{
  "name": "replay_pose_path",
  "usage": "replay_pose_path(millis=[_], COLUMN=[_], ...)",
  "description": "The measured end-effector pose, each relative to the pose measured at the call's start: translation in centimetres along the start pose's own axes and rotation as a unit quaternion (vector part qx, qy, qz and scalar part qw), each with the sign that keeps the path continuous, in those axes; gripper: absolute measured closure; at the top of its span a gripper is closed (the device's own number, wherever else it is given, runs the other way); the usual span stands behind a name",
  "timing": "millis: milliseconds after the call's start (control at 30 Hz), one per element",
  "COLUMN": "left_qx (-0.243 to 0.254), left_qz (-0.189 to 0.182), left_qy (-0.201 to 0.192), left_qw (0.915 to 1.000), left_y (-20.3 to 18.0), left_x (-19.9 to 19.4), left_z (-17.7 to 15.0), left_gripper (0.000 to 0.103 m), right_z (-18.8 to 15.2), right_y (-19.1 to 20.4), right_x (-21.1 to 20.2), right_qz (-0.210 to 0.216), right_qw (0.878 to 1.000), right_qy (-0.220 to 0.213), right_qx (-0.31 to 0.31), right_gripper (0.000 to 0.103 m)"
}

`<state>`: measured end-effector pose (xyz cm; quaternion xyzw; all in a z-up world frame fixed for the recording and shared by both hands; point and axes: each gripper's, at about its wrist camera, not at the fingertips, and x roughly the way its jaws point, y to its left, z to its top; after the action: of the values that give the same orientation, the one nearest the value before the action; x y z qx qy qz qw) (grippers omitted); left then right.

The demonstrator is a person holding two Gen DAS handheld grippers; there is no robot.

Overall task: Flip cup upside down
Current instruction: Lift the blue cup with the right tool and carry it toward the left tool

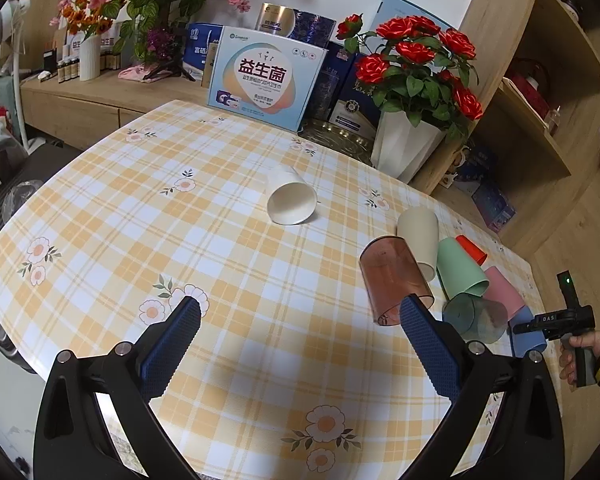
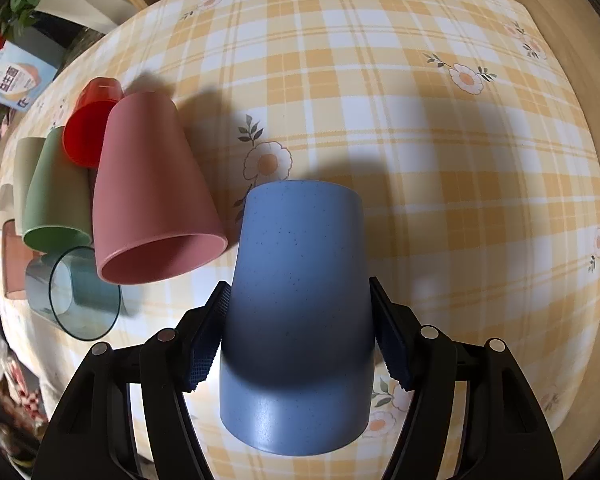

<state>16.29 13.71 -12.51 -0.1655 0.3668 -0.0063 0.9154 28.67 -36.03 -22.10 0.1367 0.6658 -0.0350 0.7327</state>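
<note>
Presently the right hand-held gripper (image 2: pixel 300 332) clamps the speckled blue matte tumbler (image 2: pixel 300 300) at mid-body, base pointing away at 12 o'clock, apparently for inversion. The pink matte cup (image 2: pixel 152 200) lies at 10 o'clock on the checked desk (image 2: pixel 440 160). The left hand-held gripper (image 1: pixel 300 320) is wide open, empty.

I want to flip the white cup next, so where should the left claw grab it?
The white cup lies on its side, mouth toward the open left claw. Grip its mid-body across the curved walls, coming from above; the rim end is widest, so close just behind it.
</note>
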Motion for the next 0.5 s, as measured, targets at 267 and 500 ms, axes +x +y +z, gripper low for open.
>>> replay_pose_path(millis=[267,500], left_qx=[-0.005,0.002], left_qz=[-0.006,-0.012], left_qy=[-0.004,-0.001], left_qw=[1.0,0.9999], left_y=[0.7,1.3], left_x=[-0.6,-1.0], left_z=[0.0,-0.4], left_gripper=[0.005,0.005], right_z=[-2.7,-9.7], right_y=[0.3,2.8], right_x=[-2.7,-5.8], right_qz=[0.002,0.053], right_qw=[0.997,0.992], right_qy=[-0.068,-0.106], right_qx=[0.027,0.034], right_gripper=[0.038,0.038])
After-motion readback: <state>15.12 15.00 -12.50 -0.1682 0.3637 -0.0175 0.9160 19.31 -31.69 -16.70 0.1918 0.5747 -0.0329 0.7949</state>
